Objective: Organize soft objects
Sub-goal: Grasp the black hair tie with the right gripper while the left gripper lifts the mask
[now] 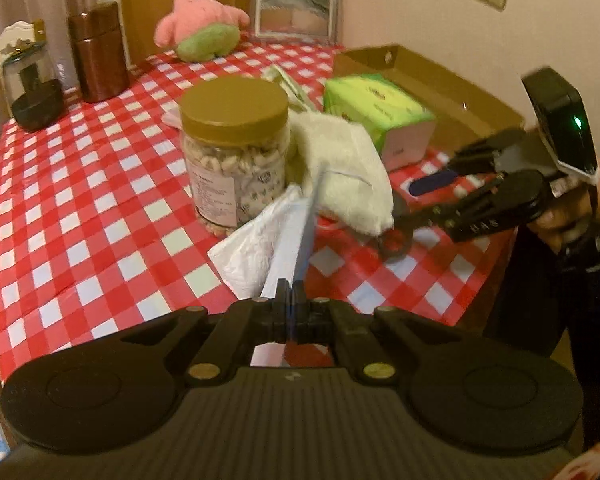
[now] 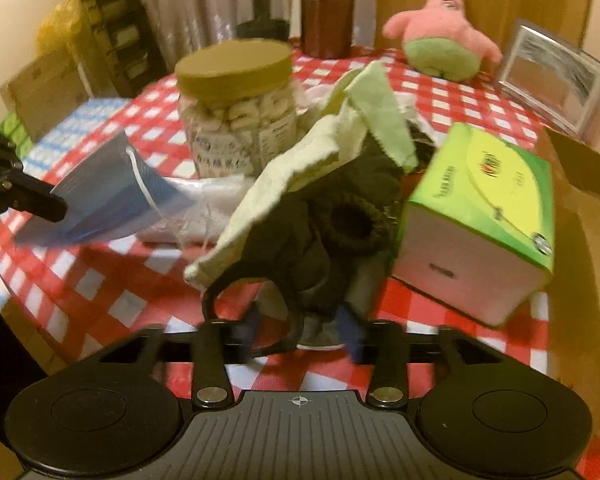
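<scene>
My left tongs (image 1: 290, 300) pinch the blue face mask (image 2: 100, 196) clear of the worktop (image 1: 100, 208), freeing it; my right tongs (image 2: 300, 332), half spread, straddle the black cloth (image 2: 312, 240) beside the tissue box (image 2: 480, 220).

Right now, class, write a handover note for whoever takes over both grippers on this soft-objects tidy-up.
Left gripper: shut on the blue mask, held above the table.
Right gripper: jaws around the black cloth; grip unclear.
Pale cloth drapes over it beside the tissue box; pink plush at the table's far end.
Done: nothing visibly sorted. Left: mask, cloths, plush.
</scene>
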